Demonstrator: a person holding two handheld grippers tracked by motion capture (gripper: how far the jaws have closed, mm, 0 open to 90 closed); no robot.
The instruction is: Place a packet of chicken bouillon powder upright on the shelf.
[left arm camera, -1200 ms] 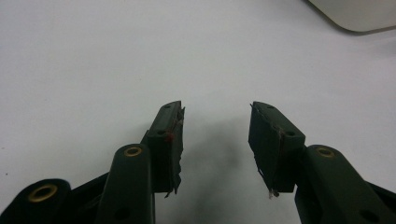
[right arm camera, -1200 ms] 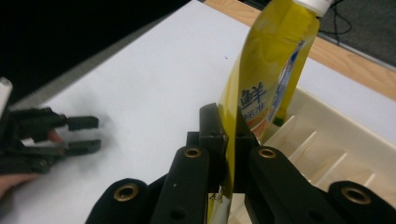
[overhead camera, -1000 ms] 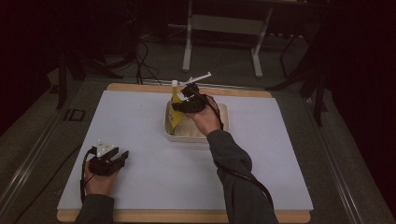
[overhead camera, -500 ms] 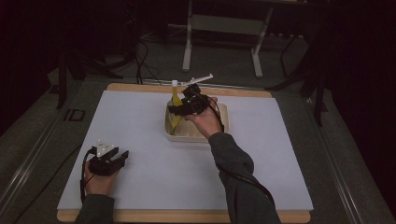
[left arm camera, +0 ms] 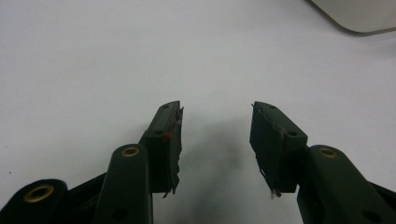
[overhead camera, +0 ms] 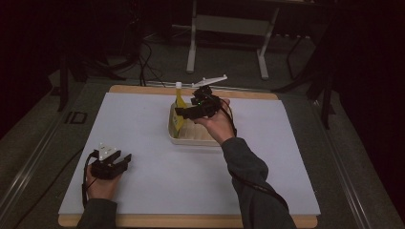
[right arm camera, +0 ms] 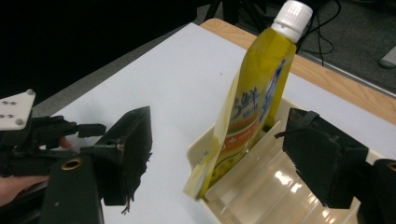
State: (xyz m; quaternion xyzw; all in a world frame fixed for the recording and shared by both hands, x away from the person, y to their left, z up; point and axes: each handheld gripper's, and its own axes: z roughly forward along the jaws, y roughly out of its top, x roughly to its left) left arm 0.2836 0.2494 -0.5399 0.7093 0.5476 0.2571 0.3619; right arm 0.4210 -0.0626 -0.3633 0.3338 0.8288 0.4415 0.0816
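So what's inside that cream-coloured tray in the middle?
A yellow pouch with a white cap stands upright at one end of the tray, between its ridged dividers. The slots that show are empty; the right gripper and hand cover the rest.

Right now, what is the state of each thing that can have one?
Left tongs: open, empty, above the bare table.
Right tongs: open, holding nothing.
Yellow pouch: standing in the rack, white cap on.
Rack: on the table, other slots empty.
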